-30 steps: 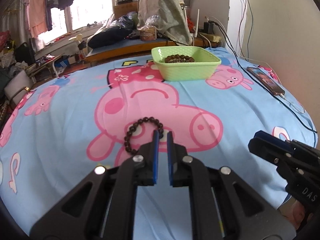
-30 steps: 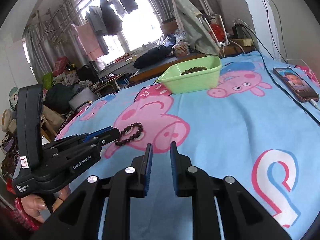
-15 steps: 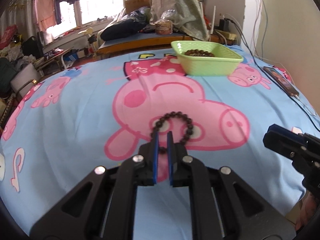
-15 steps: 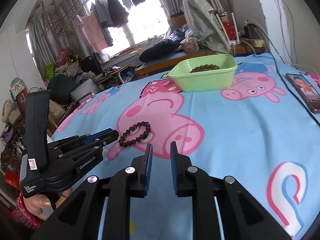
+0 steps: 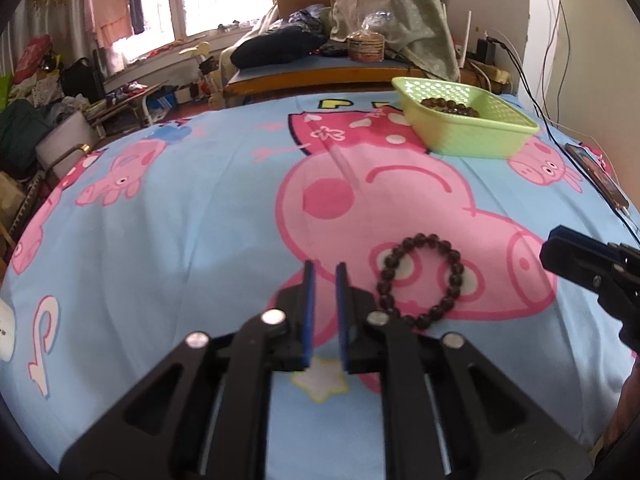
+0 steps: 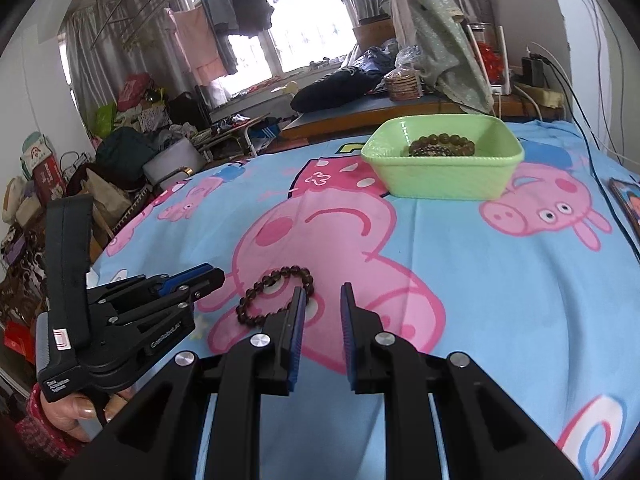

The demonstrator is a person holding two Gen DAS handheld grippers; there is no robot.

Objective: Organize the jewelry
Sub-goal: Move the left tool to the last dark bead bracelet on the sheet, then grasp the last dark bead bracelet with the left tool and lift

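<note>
A dark beaded bracelet [image 5: 420,238] lies flat on the blue cartoon-pig bedsheet [image 5: 180,220]. My left gripper [image 5: 324,276] hovers just left of it; its jaws are opening, slightly apart, with nothing between them. In the right wrist view the same bracelet [image 6: 280,274] sits just ahead of my right gripper [image 6: 322,296], by its left finger, with the left gripper [image 6: 208,274] to its left. The right gripper's jaws stand close together and hold nothing. A green basket [image 5: 468,136] at the far side holds more beaded bracelets [image 6: 440,146].
A phone [image 5: 596,176] on a cable lies at the bed's right edge. Behind the basket [image 6: 440,180] runs a wooden headboard shelf [image 5: 320,72] with clothes and a packet on it. Clutter and bags fill the floor left of the bed.
The left gripper slid left, so the bracelet now lies to the right of its fingers instead of just ahead. Its jaws parted a little. The right gripper moved closer to the bracelet.
</note>
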